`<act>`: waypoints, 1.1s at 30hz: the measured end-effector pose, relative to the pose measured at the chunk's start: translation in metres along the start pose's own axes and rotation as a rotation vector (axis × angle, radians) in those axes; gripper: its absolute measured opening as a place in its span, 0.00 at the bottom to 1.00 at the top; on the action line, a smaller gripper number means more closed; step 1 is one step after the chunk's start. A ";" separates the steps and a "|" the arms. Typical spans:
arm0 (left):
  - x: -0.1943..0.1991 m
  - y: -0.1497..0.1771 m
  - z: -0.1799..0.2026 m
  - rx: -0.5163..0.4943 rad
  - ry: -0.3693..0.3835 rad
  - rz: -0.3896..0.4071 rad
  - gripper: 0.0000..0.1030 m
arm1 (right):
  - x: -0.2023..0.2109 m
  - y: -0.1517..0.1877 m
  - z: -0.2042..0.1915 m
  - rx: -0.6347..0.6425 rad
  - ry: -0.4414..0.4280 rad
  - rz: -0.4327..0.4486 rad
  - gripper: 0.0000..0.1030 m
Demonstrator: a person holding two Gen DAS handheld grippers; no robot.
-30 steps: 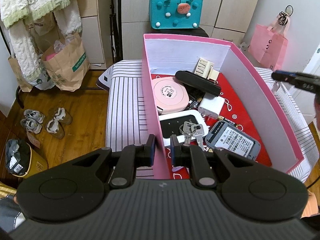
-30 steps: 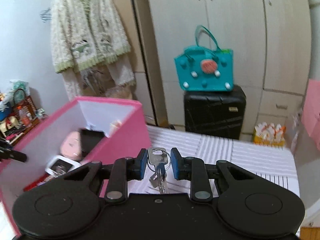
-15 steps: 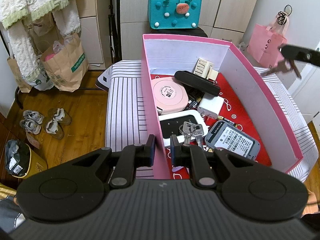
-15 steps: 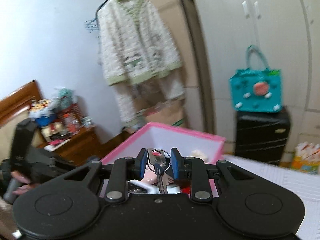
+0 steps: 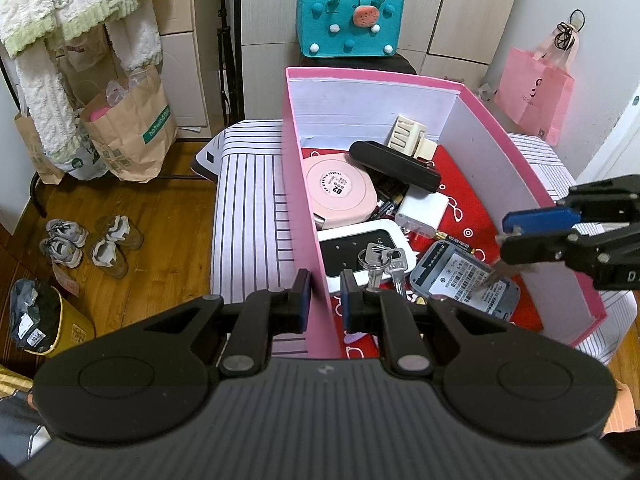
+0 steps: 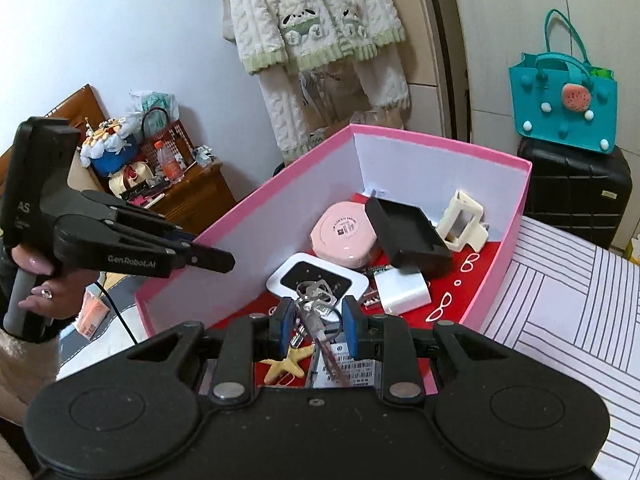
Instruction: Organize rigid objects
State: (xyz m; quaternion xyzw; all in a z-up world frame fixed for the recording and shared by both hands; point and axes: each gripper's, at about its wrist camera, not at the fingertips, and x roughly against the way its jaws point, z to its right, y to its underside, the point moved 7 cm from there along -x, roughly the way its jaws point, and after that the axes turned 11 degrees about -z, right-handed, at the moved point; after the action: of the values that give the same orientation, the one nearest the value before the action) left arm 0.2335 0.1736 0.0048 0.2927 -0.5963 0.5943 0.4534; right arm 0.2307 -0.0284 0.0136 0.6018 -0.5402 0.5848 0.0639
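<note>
A pink box (image 5: 304, 200) with white inner walls and a red floor holds rigid items: a pink round case (image 5: 340, 192), a black case (image 5: 394, 164), a white charger (image 5: 420, 216), a white device (image 5: 356, 252) with a key bunch (image 5: 380, 260) on it, and a grey device (image 5: 464, 284). My left gripper (image 5: 324, 300) straddles the box's left wall, jaws slightly apart, nothing held. My right gripper (image 6: 316, 320) has opened over the box; a blurred key bunch (image 6: 320, 332) falls between its fingers. The right gripper also shows in the left wrist view (image 5: 536, 232).
The box sits on a striped white surface (image 5: 248, 200). A teal bag (image 5: 348, 24) stands on a black suitcase (image 6: 576, 188) behind. Paper bags (image 5: 128, 128), shoes (image 5: 92, 240) and a yellow bin (image 5: 44, 324) are on the wooden floor at left. A pink bag (image 5: 536, 92) hangs at right.
My right gripper moved over the box's right wall, lowered into it and opened, letting go of the keys. My left gripper stayed still.
</note>
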 end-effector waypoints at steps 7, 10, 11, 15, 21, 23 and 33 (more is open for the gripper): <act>0.000 0.002 0.000 0.008 -0.002 0.002 0.13 | 0.017 -0.004 0.008 -0.022 0.036 0.056 0.30; 0.000 0.002 -0.001 0.018 0.001 0.002 0.13 | 0.029 -0.003 0.010 -0.029 0.040 0.084 0.30; 0.001 0.002 -0.002 0.023 0.002 0.002 0.13 | 0.033 -0.002 0.010 -0.031 0.043 0.091 0.30; 0.002 0.003 -0.002 0.028 -0.005 0.000 0.13 | 0.044 0.002 0.013 -0.042 0.060 0.112 0.30; 0.010 0.007 0.003 0.027 -0.020 0.006 0.13 | 0.052 0.007 0.016 -0.076 0.075 0.107 0.32; 0.015 0.008 0.007 0.018 -0.042 -0.003 0.13 | 0.048 0.004 0.014 -0.123 0.048 0.064 0.37; 0.067 0.018 0.037 -0.043 -0.088 0.071 0.13 | 0.050 0.009 -0.009 -0.070 0.252 -0.030 0.88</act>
State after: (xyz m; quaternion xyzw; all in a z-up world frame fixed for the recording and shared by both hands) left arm 0.1824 0.1526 0.0604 0.2871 -0.6383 0.5837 0.4116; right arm 0.2051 -0.0541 0.0504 0.5289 -0.5388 0.6356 0.1612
